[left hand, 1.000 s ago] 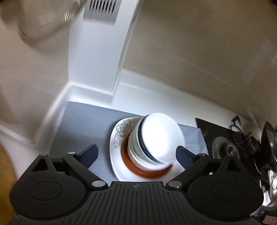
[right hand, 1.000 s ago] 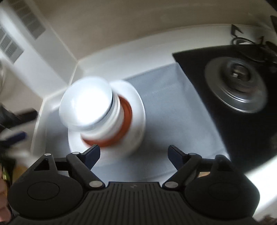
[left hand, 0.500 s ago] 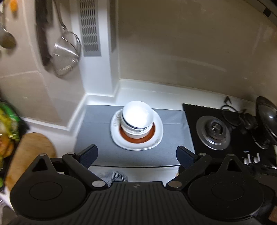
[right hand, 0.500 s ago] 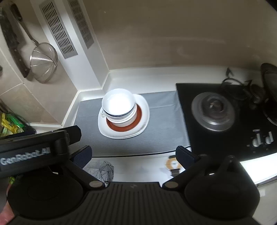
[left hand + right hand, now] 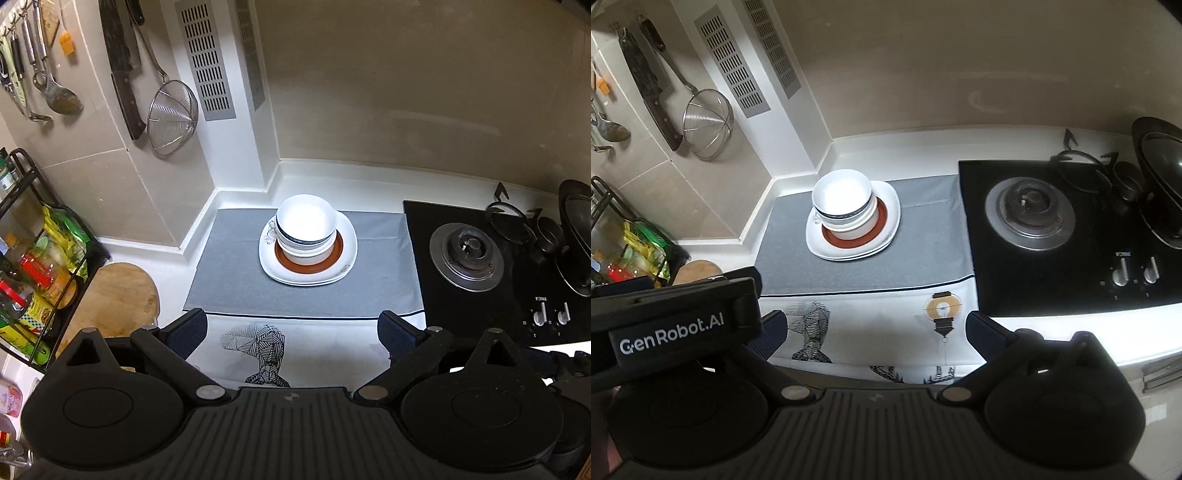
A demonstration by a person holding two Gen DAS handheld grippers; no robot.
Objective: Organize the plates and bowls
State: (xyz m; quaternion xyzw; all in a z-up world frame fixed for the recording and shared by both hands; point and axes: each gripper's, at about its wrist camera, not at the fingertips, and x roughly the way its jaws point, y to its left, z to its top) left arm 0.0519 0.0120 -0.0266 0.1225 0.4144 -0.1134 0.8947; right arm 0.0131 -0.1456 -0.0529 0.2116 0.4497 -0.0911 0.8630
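A stack of white bowls (image 5: 306, 221) (image 5: 843, 201), one with a dark blue band, stands on a brown-rimmed plate (image 5: 334, 256) (image 5: 882, 218) that lies on white square plates (image 5: 347, 240) (image 5: 892, 201). The pile rests on a grey mat (image 5: 229, 273) (image 5: 923, 251) on the white counter. My left gripper (image 5: 291, 330) is open, well back from the stack and above the counter's front edge, with nothing between its fingers. My right gripper (image 5: 875, 328) is also open and empty, equally far back. The left gripper's body shows at the left of the right wrist view.
A black gas hob (image 5: 467, 254) (image 5: 1030, 214) with a wok (image 5: 1161, 177) lies right of the mat. A strainer (image 5: 171, 118), a cleaver and ladles hang on the left wall. A rack of bottles (image 5: 37, 266) and a wooden board (image 5: 114, 295) stand at the left.
Both grippers have pulled back and up from the stack, which now looks small and far away. The right jaws stand slightly wider. The stack has not moved.
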